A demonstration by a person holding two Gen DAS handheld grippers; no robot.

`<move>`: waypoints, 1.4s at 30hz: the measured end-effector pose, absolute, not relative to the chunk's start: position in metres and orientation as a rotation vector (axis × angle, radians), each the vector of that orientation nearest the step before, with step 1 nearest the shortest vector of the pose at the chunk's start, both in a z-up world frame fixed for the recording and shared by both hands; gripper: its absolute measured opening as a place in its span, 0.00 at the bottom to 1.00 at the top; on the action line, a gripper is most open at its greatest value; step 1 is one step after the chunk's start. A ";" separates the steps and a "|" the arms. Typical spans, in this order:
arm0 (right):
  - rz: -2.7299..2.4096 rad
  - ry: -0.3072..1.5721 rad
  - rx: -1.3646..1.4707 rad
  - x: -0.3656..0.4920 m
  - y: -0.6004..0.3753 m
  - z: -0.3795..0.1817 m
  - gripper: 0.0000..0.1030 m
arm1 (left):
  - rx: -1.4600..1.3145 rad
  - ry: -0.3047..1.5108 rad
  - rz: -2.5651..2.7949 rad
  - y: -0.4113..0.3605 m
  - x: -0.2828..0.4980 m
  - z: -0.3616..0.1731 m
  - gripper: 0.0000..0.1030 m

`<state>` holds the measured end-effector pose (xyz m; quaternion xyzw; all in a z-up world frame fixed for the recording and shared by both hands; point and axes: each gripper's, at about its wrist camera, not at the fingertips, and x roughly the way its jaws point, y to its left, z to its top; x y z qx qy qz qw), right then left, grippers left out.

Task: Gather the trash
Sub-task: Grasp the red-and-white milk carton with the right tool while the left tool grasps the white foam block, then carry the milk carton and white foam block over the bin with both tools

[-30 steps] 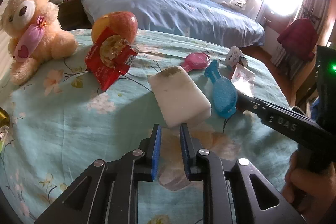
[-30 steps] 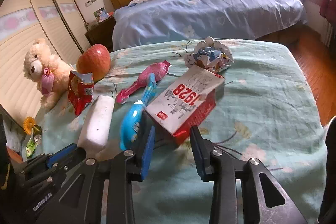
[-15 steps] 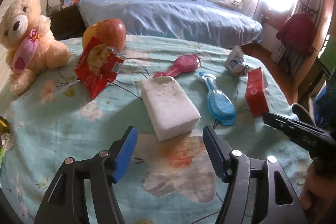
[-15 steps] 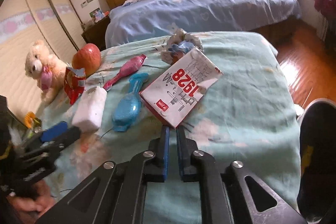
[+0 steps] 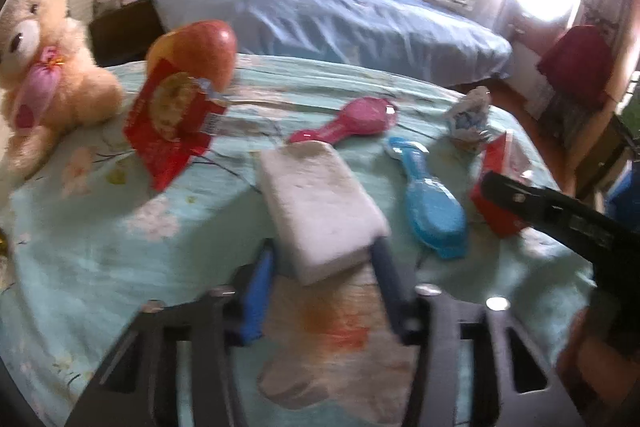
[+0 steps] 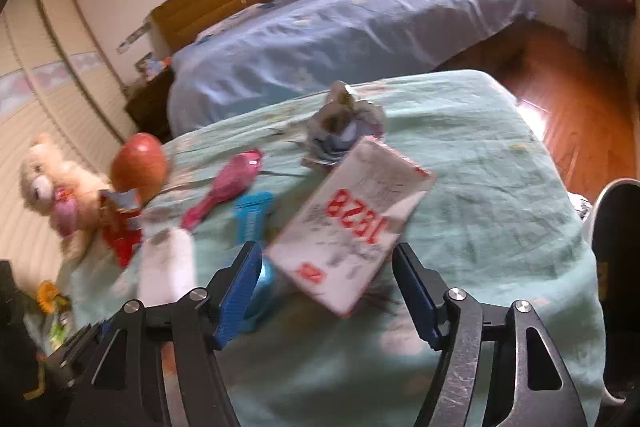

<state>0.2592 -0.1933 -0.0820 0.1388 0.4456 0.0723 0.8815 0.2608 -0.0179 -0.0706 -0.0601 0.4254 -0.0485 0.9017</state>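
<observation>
Both views are blurred, so small print and edges are hard to read. On the table [image 5: 100,251], covered by a pale green flowered cloth, the left gripper [image 5: 320,263] has its jaws apart on either side of the near end of a white sponge block [image 5: 320,203]; whether the pads touch the block cannot be told through the blur. The right gripper [image 6: 326,287] is also spread wide, and the near corner of a white carton [image 6: 352,219] with red figures lies between its fingers, apart from both pads. In the left view this carton [image 5: 496,187] shows only its red side, and the dark arm of the right gripper covers part of it. A crumpled wrapper [image 6: 344,123] lies just behind the carton, its print unreadable. A red snack packet [image 5: 172,123] leans against an apple [image 5: 196,51], hiding the lower part of the fruit. A blue brush [image 5: 432,203] lies between sponge and carton; in the right view most of it is hidden behind the gripper finger and the carton. A pink brush [image 5: 352,123] lies beyond the sponge. A teddy bear [image 5: 44,67] sits at the left edge, cut off by the lens rim. A bed [image 5: 340,19] with blue cover stands behind the table.
</observation>
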 end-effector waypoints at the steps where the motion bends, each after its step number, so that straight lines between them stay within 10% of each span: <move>1: 0.153 0.931 0.309 0.259 -0.198 -0.085 0.57 | -0.114 0.873 -0.099 -0.018 0.260 -0.070 0.36; 42: 0.106 0.831 0.315 0.135 -0.342 -0.054 0.51 | 0.024 0.829 -0.439 -0.147 0.189 -0.042 0.32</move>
